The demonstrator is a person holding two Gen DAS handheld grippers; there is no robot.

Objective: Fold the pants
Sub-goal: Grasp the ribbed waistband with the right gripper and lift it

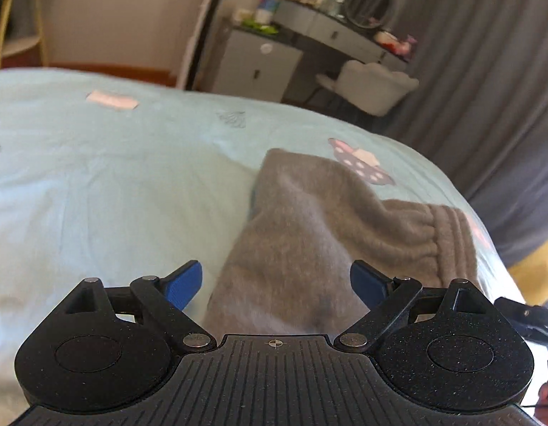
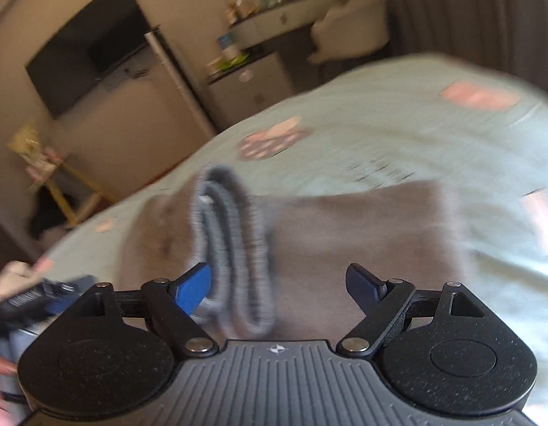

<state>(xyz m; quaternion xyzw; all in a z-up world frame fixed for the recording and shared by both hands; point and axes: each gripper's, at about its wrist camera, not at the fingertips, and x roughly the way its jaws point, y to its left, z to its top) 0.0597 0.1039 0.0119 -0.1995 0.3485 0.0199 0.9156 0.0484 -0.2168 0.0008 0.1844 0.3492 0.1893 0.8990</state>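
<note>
Grey fleece pants lie folded on the pale green bedspread; their ribbed elastic waistband shows at the right of the left wrist view. My left gripper hangs just above the near part of the pants, jaws wide apart, the blue pads touching no cloth. In the right wrist view the same pants spread across the bed with the waistband running toward the camera. My right gripper is open over them, its left pad beside the waistband, gripping nothing.
Beyond the bed stand a grey dresser with bottles and a round mirror, a white chair and grey curtains. A dark screen hangs on the wall. The left gripper and a hand show at the lower left of the right view.
</note>
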